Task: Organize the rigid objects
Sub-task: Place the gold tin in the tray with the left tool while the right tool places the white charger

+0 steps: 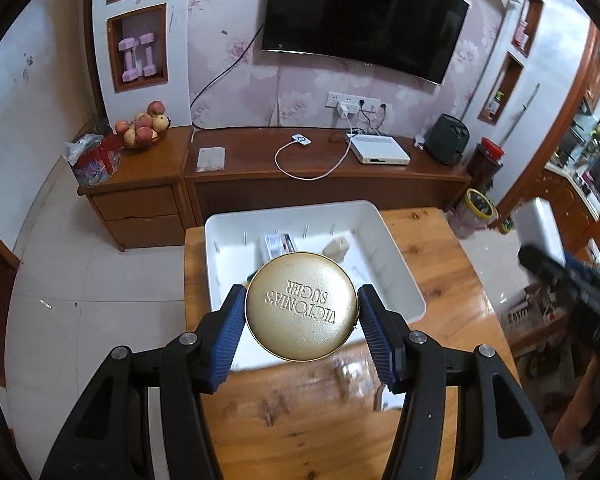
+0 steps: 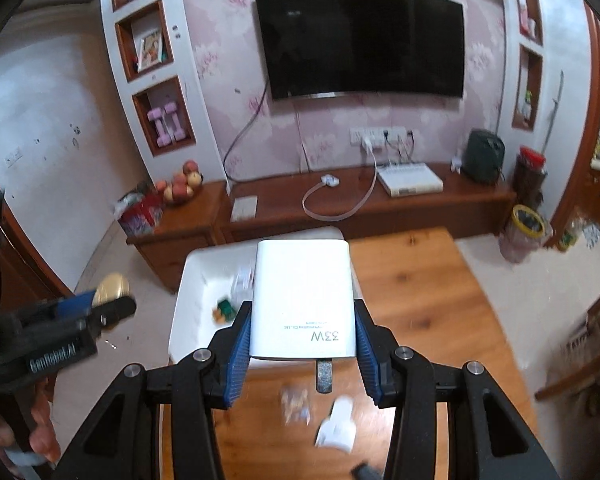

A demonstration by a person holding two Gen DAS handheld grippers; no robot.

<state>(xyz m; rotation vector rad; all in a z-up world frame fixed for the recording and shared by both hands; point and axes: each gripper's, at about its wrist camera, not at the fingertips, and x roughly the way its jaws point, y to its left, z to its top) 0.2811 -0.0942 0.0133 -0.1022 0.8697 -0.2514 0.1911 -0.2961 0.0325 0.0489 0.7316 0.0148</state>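
Clamping a round gold embossed tin [image 1: 301, 306], the left gripper [image 1: 301, 320] hangs over the white plastic tray [image 1: 396, 248] at frame centre — nearer it than the right gripper [image 2: 303, 344], which pinches a white 33W charger block [image 2: 303, 300] above the tray's near right corner.

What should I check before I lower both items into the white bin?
1. Left tool grip on the gold tin: ok, pads on both sides.
2. Right tool grip on the white 33W charger: ok, pads on both sides.
3. Tin over the white bin: ok, above its near part.
4. Charger over the bin: cannot tell; it hides the near rim.
5. Free floor in the bin: ok; a small packet and a beige piece lie at the far end.
6. Spacing between the tools: cannot tell.
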